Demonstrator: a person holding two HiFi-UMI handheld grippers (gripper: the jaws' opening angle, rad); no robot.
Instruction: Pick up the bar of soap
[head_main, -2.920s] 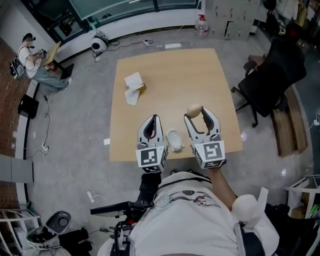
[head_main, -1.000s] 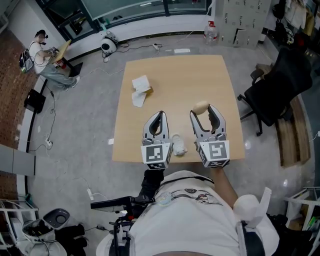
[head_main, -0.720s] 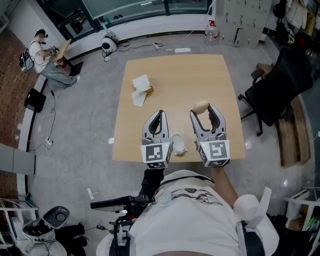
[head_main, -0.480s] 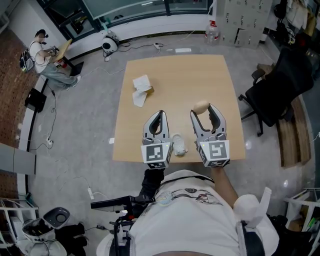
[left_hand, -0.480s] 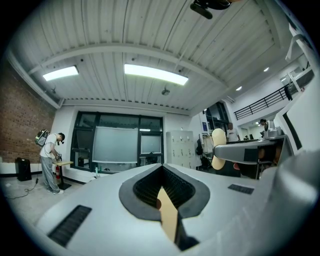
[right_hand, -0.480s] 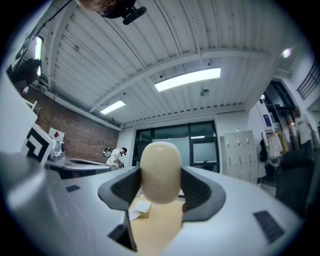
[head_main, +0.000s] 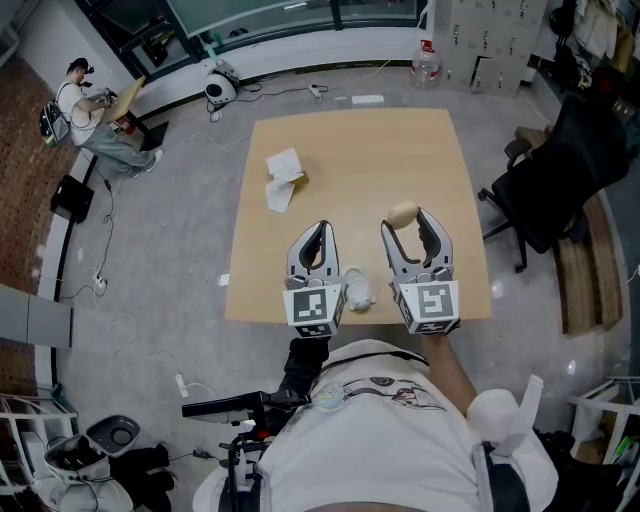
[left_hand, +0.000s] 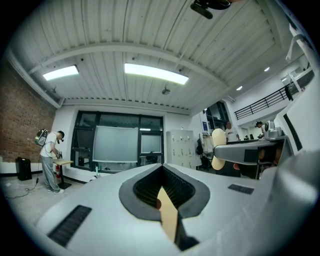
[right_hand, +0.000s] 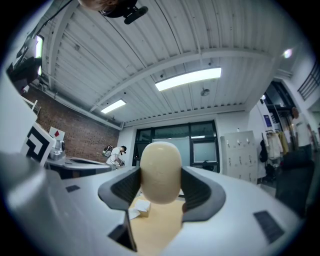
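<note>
Since the soap is already pinched in my right tongs, standing on end and, as far as I can judge, up off the counter, the job now is mostly not dropping it. It's a rounded bar, probably slick, and its top half sticks out past the jaws. So I'd hold an even squeeze, go straight up slowly, and skip any tilting or jerking.

Left tongs are pressed together with nothing in them, hovering near the right ones. They could slide under as a backstop if the bar starts to slip.

Other stuff:
- a crumpled white wad lies on the counter between the two tongs
- a paper scrap sits further out on the left, well apart
- black chair off the right edge
- a person way off in the corner

Nothing looks to be in the way of a straight lift.
</note>
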